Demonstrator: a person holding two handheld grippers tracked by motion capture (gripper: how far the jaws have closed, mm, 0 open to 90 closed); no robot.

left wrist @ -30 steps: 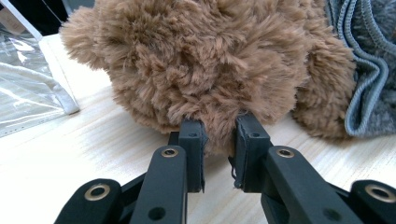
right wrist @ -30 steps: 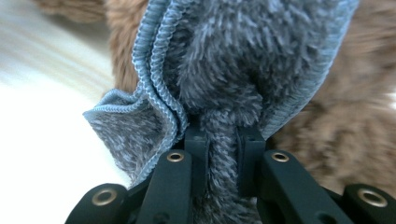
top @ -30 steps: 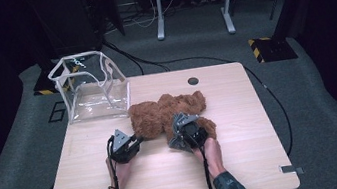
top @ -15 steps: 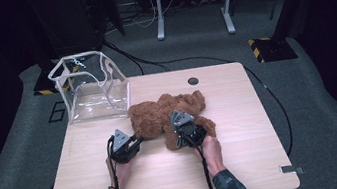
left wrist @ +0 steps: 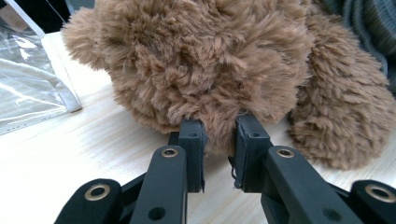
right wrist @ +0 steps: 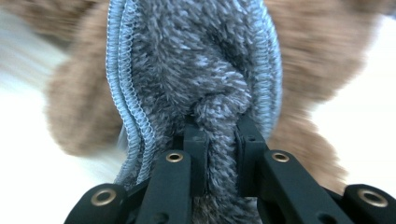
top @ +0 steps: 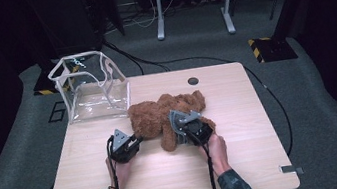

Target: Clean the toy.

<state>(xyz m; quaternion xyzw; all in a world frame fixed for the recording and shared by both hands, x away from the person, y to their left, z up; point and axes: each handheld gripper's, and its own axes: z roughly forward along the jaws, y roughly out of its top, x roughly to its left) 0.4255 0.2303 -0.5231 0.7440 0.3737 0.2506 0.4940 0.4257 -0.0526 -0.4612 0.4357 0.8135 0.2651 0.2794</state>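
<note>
Between the two black jaws of our left gripper (left wrist: 218, 156) sits a tuft of the brown teddy bear (left wrist: 210, 70), and the jaws have closed on it: in the left gripper view the fur bulges out above both pads and fills the narrow gap between them. Beyond those jaws the bear's plush body rises close and wide, with one rounded limb resting on the wooden table (left wrist: 56, 168) off to the jaws' right side, and the clear plastic bag (left wrist: 28, 88) lying on the tabletop to their left, just beside the bear. Our right gripper (right wrist: 219, 154) is clamped too, its jaws pinching a fold of the bear's grey knitted garment (right wrist: 196, 60); the fold stands up between the pads as a twisted ridge, the garment's pale blue ribbed edge (right wrist: 128, 112) curves down past the left jaw, and brown fur shows blurred on either side behind it. From the high view we see the teddy bear (top: 159, 116) lying across the middle of the table (top: 247, 163), with our left gripper (top: 135, 140) meeting it at its near left end and our right gripper (top: 181, 125) set against its near right part, the two well apart along the bear. Farther ahead of the left jaws, the clear plastic bag (top: 90, 91) stands open at the table's far left corner, touching the bear or very nearly so.
</note>
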